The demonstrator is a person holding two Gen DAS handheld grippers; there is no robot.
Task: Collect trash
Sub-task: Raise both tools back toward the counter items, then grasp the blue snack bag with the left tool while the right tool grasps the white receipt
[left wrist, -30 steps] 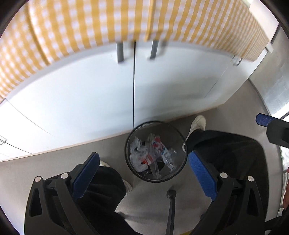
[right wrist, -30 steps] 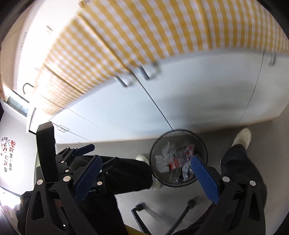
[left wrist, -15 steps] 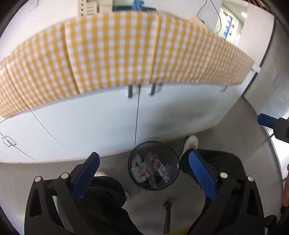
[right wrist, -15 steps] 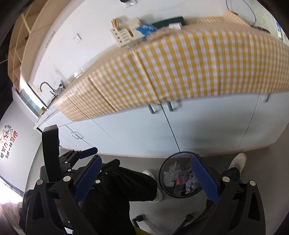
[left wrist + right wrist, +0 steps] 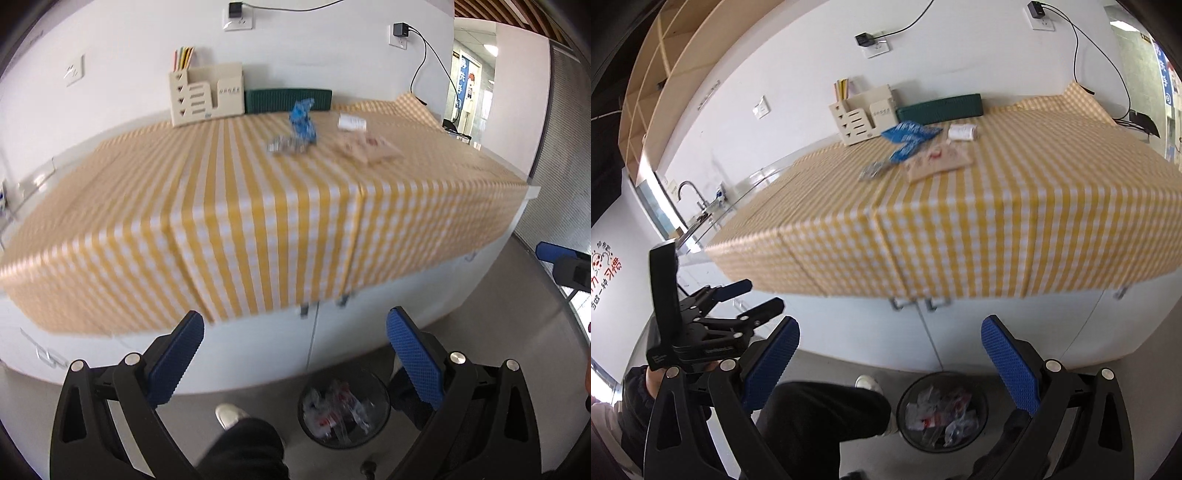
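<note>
Going left to right. My left tongs (image 5: 291,354) are spread wide and hold nothing — ribbed blue pads (image 5: 173,360) on black frames. My right tongs (image 5: 888,363) are wide and empty too.

On the tabletop (image 5: 221,192), under a yellow-and-white checked cloth that drapes over the front edge, a cream desk organiser (image 5: 207,94) stands at the back left by the wall with a dark green ribbed box (image 5: 288,100) beside it. The trash sits mid-tabletop, well back from the edge: a crinkly silver foil scrap (image 5: 284,146), touching or just beside a crumpled blue wrapper (image 5: 303,123) that stands up a little, then a flat tan paper packet (image 5: 367,147) with red print, then a small white item (image 5: 351,122) — blurred, I can't tell what.

Below, on the floor by the white cabinet doors (image 5: 369,325), a black mesh bin (image 5: 345,410) already holds clear plastic and red-printed wrappers.

I judge the step in hand to be the reach up for the next piece. To do it well, I'd come over the edge clear of the hanging cloth, take the standing blue wrapper first since it gives the pads something to bite, and pinch its bulk rather than a corner. The foil and flat packet look thin and slippery — likely a low, edge-on approach.
</note>
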